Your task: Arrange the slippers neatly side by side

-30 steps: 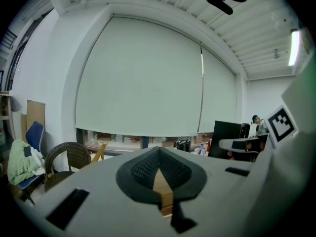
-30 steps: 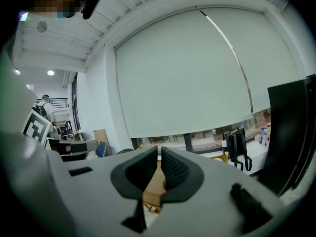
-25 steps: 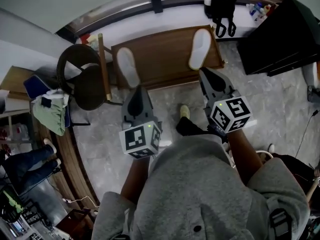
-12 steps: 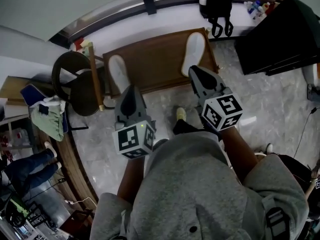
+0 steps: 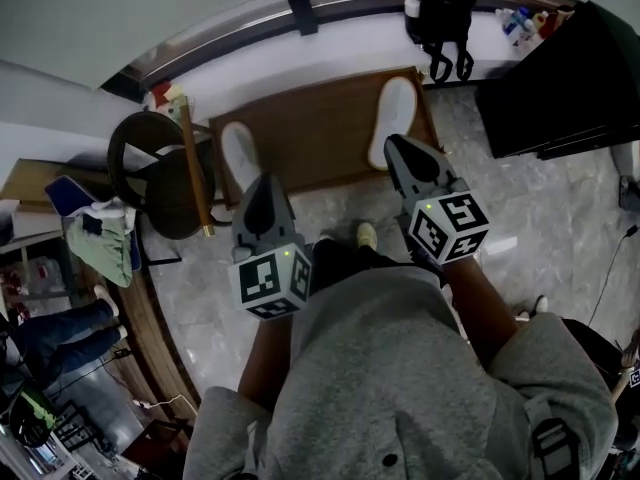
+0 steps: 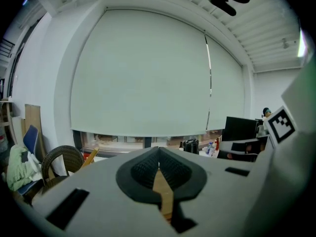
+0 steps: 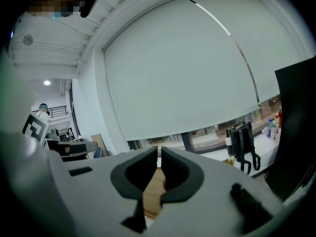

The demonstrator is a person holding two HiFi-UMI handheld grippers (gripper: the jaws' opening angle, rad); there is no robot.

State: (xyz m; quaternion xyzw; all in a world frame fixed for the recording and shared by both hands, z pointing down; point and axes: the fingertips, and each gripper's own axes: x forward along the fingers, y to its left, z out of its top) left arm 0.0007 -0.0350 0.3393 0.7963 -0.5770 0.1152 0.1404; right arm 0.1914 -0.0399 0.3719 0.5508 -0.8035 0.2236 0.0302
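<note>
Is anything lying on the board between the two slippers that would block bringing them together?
Nothing visible does. The board shows only bare wood between the left slipper and the right slipper.

Head view: camera on person's head, facing steeply down. Left gripper [image 5: 262, 180] and right gripper [image 5: 396, 143] near, just below lens; brown wooden floor board [image 5: 320, 128] farther; black backpack [image 5: 441, 13] far.

Left gripper view: camera rides low behind own jaws, very close, facing roughly level toward far pale roller blind [image 6: 143, 73].

Right gripper view: same mounting, further right, same facing.

All three share backpack. Both gripper views share blind and board sliver under jaws. Head and left gripper views share dark round wicker chair [image 5: 150, 168] at left.
</note>
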